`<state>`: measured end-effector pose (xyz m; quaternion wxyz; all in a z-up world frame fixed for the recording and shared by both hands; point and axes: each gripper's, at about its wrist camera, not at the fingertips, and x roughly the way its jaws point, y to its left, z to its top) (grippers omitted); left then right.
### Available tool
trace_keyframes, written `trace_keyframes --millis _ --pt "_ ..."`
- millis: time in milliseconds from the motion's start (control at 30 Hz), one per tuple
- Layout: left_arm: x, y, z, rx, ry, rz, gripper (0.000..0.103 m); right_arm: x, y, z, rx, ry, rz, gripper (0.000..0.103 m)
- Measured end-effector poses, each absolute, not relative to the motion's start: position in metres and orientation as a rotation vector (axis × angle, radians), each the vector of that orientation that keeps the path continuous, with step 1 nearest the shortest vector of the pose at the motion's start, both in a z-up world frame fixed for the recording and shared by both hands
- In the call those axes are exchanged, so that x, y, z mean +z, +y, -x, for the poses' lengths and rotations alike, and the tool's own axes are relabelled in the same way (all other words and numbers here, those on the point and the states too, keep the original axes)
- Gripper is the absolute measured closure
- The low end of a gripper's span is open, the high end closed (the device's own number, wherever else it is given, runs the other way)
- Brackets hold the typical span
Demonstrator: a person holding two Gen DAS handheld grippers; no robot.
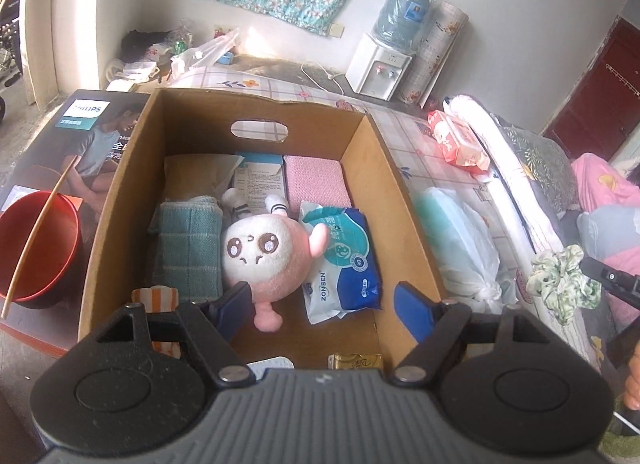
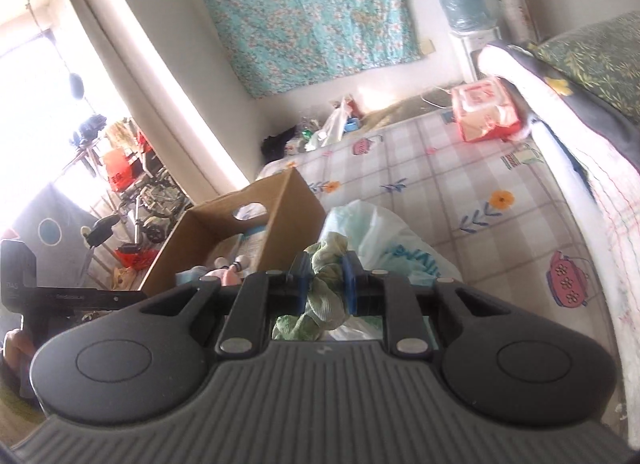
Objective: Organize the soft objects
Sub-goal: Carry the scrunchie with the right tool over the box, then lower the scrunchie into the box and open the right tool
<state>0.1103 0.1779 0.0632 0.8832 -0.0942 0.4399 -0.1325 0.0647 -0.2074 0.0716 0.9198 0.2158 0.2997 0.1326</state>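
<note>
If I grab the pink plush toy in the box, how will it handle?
The pink plush toy looks soft and light, so it should squash under the pads. Its round body may roll. The thin limbs would probably dangle.

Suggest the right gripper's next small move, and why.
Probably carry the scrunchie left over the box and release it. The right gripper is shut on it, outside the box beside a bag; the plush already lies inside.
</note>
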Motion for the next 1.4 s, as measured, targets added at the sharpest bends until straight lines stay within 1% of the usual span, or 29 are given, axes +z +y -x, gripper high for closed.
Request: trace_keyframes --millis 167,367,400,433,467,500,533,600,700,833,933,1000,1033,1067,1100,1133,1200,1233,1267,1300,1400 --pt "0.074 0.197 -0.09 -0.212 0.849 0.236 0.024 0.098 -0.153 -0.09 0.467 0.612 -0.42 0.086" --pt "0.07 0.216 -0.069 -0.134 0.808 0.251 0.022 0.097 -0.073 -0.123 0.631 0.686 -0.354 0.086" --pt "0.069 0.219 -0.066 -0.123 0.804 0.254 0.022 0.092 -0.055 -0.127 0.653 0.709 -0.324 0.083" --pt "0.068 0.222 -0.064 -0.115 0.801 0.256 0.022 0.087 -0.045 -0.131 0.651 0.728 -0.293 0.083" --pt "0.066 0.224 -0.062 -0.107 0.798 0.259 0.021 0.079 -0.033 -0.135 0.633 0.758 -0.248 0.078" --pt "0.064 0.227 -0.06 -0.099 0.796 0.264 0.02 0.068 -0.018 -0.139 0.629 0.801 -0.184 0.07" --pt "0.062 0.229 -0.059 -0.095 0.796 0.268 0.02 0.059 -0.009 -0.141 0.618 0.831 -0.146 0.069" --pt "0.058 0.232 -0.057 -0.092 0.8 0.279 0.02 0.045 -0.001 -0.141 0.592 0.885 -0.124 0.069" --pt "0.052 0.234 -0.052 -0.095 0.8 0.287 0.02 0.037 -0.005 -0.134 0.6 0.912 -0.178 0.069" --pt "0.05 0.235 -0.045 -0.095 0.78 0.289 0.019 0.036 -0.029 -0.126 0.578 0.885 -0.221 0.069" --pt "0.051 0.23 -0.039 -0.091 0.759 0.277 0.017 0.04 -0.038 -0.117 0.571 0.858 -0.257 0.067" --pt "0.053 0.226 -0.035 -0.085 0.744 0.263 0.014 0.042 -0.042 -0.105 0.549 0.825 -0.267 0.061" --pt "0.055 0.223 -0.032 -0.082 0.735 0.254 0.013 0.044 -0.045 -0.098 0.539 0.808 -0.27 0.06" --pt "0.056 0.219 -0.029 -0.08 0.728 0.239 0.01 0.047 -0.048 -0.09 0.529 0.79 -0.272 0.056" --pt "0.057 0.215 -0.026 -0.078 0.723 0.223 0.007 0.049 -0.052 -0.083 0.512 0.767 -0.277 0.049" --pt "0.059 0.21 -0.023 -0.072 0.716 0.2 0.006 0.051 -0.055 -0.074 0.495 0.749 -0.281 0.046" --pt "0.062 0.198 -0.016 -0.061 0.697 0.15 0.002 0.055 -0.061 -0.056 0.458 0.711 -0.276 0.033" --pt "0.063 0.192 -0.012 -0.057 0.686 0.122 0.001 0.057 -0.064 -0.048 0.443 0.695 -0.27 0.029" --pt "0.064 0.185 -0.008 -0.054 0.676 0.097 0.0 0.059 -0.067 -0.038 0.422 0.676 -0.261 0.021" --pt "0.065 0.178 -0.005 -0.052 0.668 0.069 0.0 0.06 -0.069 -0.03 0.401 0.661 -0.25 0.017" --pt "0.063 0.158 0.005 -0.065 0.66 0.027 0.0 0.06 -0.077 -0.009 0.348 0.646 -0.233 0.009"
